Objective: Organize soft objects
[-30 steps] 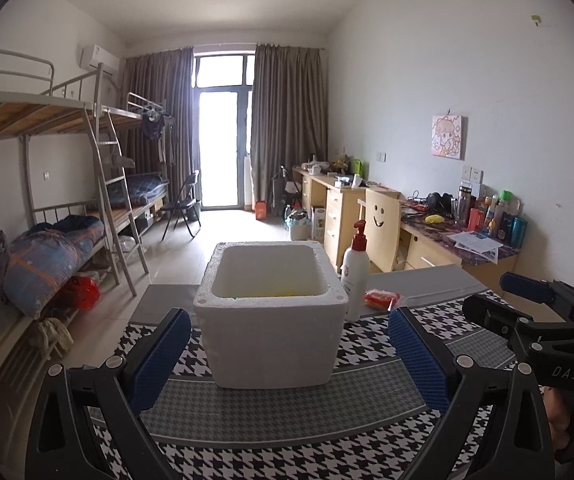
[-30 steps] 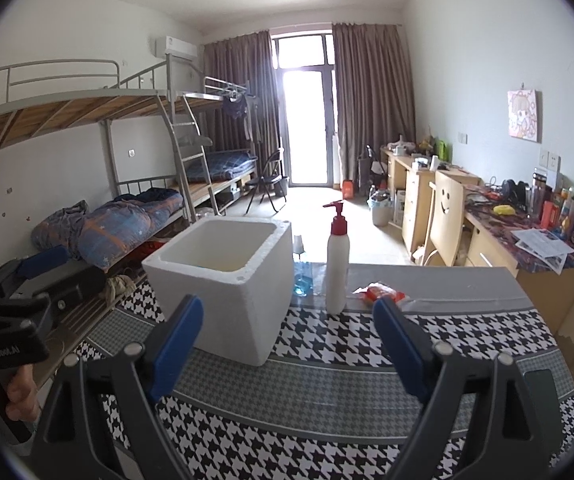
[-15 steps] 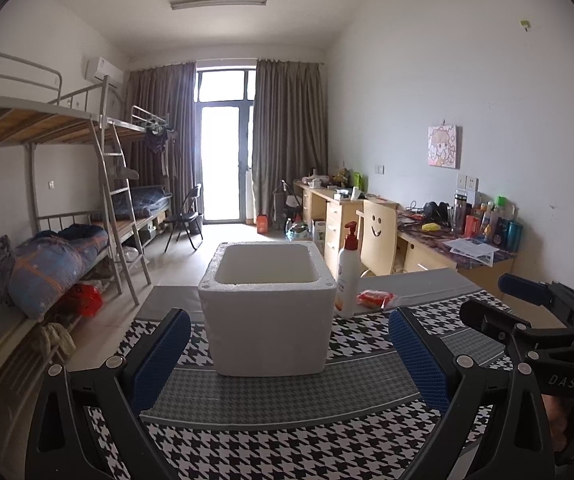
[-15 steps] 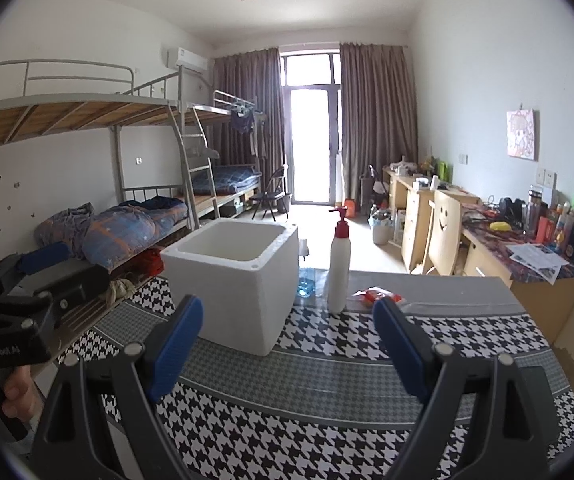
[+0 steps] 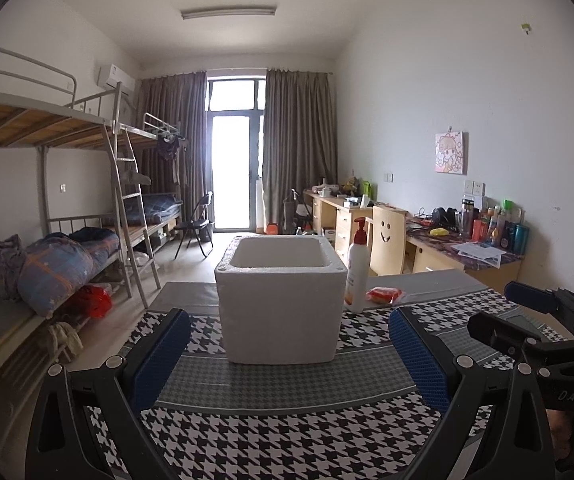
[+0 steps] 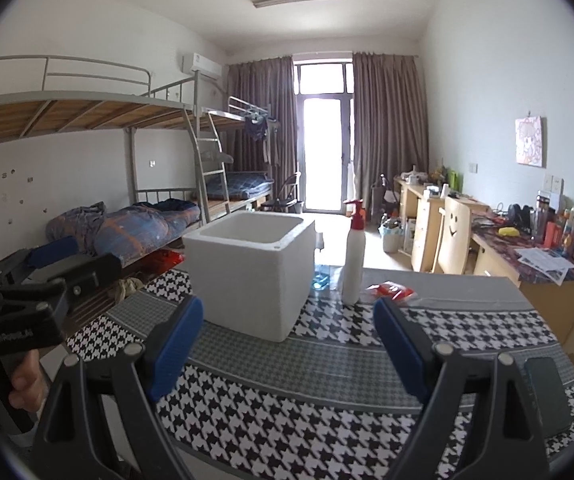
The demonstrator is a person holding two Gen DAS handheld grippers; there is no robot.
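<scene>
Both grippers, left (image 5: 289,354) and right (image 6: 289,344), gape empty before your foam box (image 5: 281,300), ready for soft items.

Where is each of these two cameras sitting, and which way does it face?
Left wrist view: on the left gripper, facing the foam box head-on; the right gripper shows at its right edge.
Right wrist view: on the right gripper, seeing the box from its right; the left gripper and a hand show at left.
Both share box, pump bottle, red packet.
</scene>
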